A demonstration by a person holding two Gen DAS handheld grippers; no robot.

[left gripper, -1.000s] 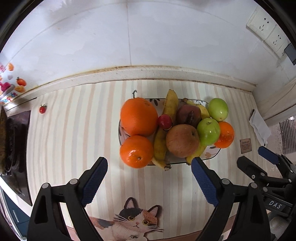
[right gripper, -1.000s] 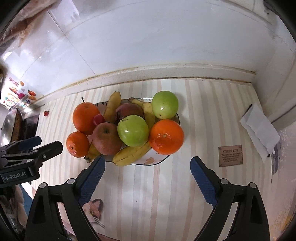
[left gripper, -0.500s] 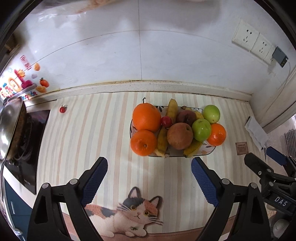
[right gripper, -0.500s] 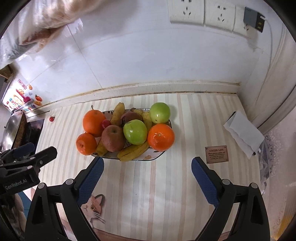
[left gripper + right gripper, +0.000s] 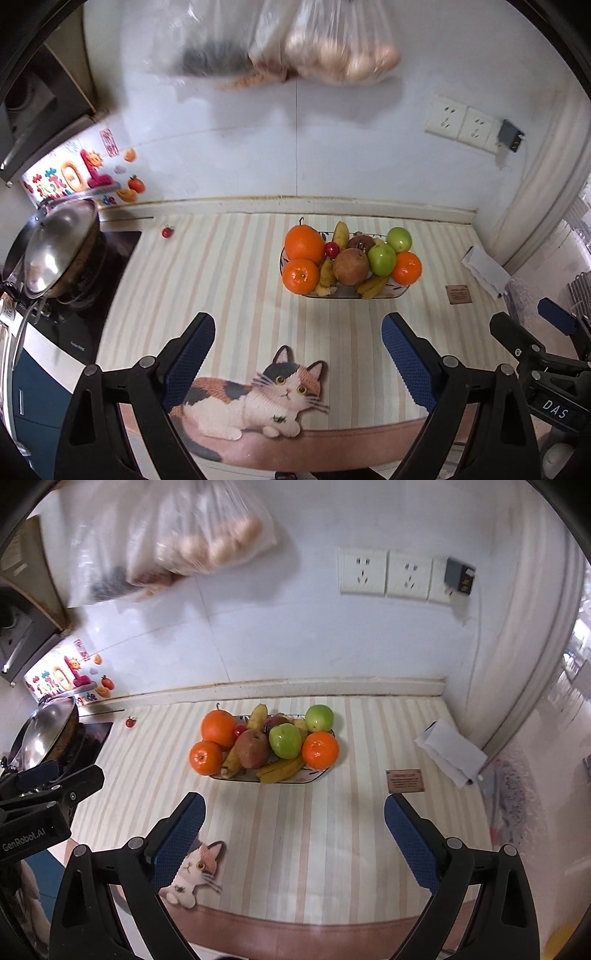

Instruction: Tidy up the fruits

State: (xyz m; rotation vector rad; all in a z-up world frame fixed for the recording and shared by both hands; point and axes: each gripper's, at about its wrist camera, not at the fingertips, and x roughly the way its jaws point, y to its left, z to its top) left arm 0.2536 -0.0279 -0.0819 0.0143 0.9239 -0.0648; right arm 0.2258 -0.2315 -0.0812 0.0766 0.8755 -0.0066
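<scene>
Left wrist view
- Left gripper [image 5: 298, 334]: jaws spread wide, nothing between them, held above the striped mat [image 5: 221, 280].
- Fruit plate [image 5: 400, 292]: ahead of the fingers and off toward the right finger, well apart from both tips; its long axis runs across the line of reach.
- Nearest fruit: the small orange [image 5: 300, 276] at the plate's left front corner sits almost on the centre line between the fingers; the large orange [image 5: 304, 244] lies just behind it.
- Farther right: brown apple [image 5: 351, 266], green apple [image 5: 382, 259] and another orange [image 5: 406, 268], past the right finger's line.
- Bananas [image 5: 373, 286]: at the front rim, long axis slanting across the reach.
- Right gripper [image 5: 532, 325]: seen at the right edge, beside and apart from the plate.

Right wrist view
- Right gripper [image 5: 293, 814]: fingers fully parted, empty, hovering over the mat.
- Fruit plate [image 5: 317, 774]: ahead and slightly toward the left finger, well apart from the tips.
- Nearest fruit: bananas [image 5: 280, 770] at the front rim, lying crosswise; the right-hand orange [image 5: 320, 750] is close to the centre line.
- Judgement: both grippers stand about equally far back; the left lines up better with the left-side oranges, the right with the right-hand orange and green apples.
</scene>
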